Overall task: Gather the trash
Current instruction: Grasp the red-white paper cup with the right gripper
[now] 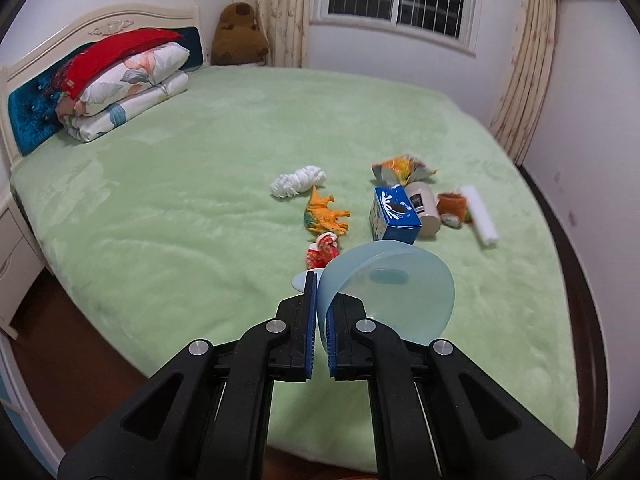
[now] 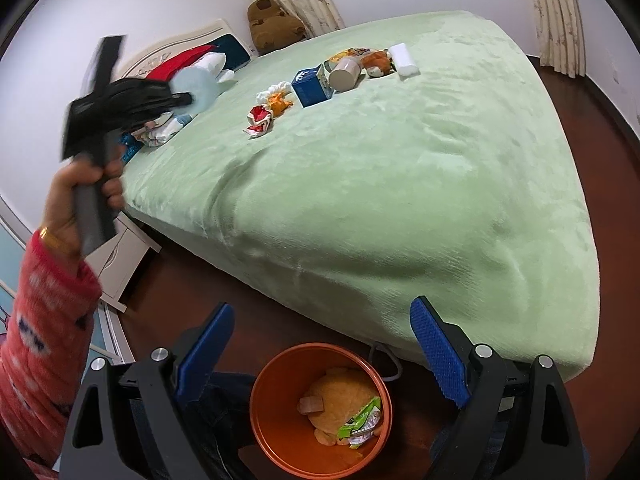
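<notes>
My left gripper (image 1: 319,280) is shut on a light blue plastic lid (image 1: 392,284) and holds it above the green bed (image 1: 180,208); it also shows in the right wrist view (image 2: 188,98), held up at the left. My right gripper (image 2: 324,344) is open and empty just above the orange trash bin (image 2: 264,412) on the floor, which holds a green wrapper (image 2: 360,420). On the bed lie a red crumpled wrapper (image 1: 322,249), a white crumpled tissue (image 1: 298,182), an orange snack bag (image 1: 400,168), a blue box (image 1: 394,212) and a beige cup (image 1: 424,208).
An orange toy dinosaur (image 1: 326,216), a small plush (image 1: 452,208) and a white roll (image 1: 480,216) lie among the trash. Folded bedding (image 1: 120,84) and a brown plush (image 1: 238,34) sit at the headboard. A white nightstand (image 2: 120,264) stands left of the bed.
</notes>
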Demonstrator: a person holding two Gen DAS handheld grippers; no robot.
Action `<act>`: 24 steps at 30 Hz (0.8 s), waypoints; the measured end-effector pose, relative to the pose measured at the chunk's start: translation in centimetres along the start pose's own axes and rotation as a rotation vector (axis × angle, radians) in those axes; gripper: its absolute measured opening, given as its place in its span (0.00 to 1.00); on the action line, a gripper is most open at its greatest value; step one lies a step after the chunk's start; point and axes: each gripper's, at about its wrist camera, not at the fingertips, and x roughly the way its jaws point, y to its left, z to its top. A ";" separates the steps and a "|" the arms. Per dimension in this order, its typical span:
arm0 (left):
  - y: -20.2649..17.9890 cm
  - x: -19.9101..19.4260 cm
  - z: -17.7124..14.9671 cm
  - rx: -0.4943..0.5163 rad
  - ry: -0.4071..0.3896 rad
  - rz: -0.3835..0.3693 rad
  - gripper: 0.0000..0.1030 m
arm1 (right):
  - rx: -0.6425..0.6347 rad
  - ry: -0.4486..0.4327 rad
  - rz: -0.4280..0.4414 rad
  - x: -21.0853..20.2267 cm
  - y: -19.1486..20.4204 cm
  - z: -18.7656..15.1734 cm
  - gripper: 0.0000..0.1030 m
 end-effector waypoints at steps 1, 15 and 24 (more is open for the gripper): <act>0.3 -0.8 -0.4 -0.003 -0.009 -0.009 0.04 | -0.003 0.001 0.000 0.0 0.2 0.0 0.85; 5.6 -6.8 -11.1 -0.045 0.026 0.009 0.04 | -0.089 -0.060 0.014 5.2 4.1 7.4 0.85; 7.7 -7.4 -13.3 -0.079 0.024 0.018 0.04 | -0.174 -0.041 0.034 15.1 9.0 17.9 0.85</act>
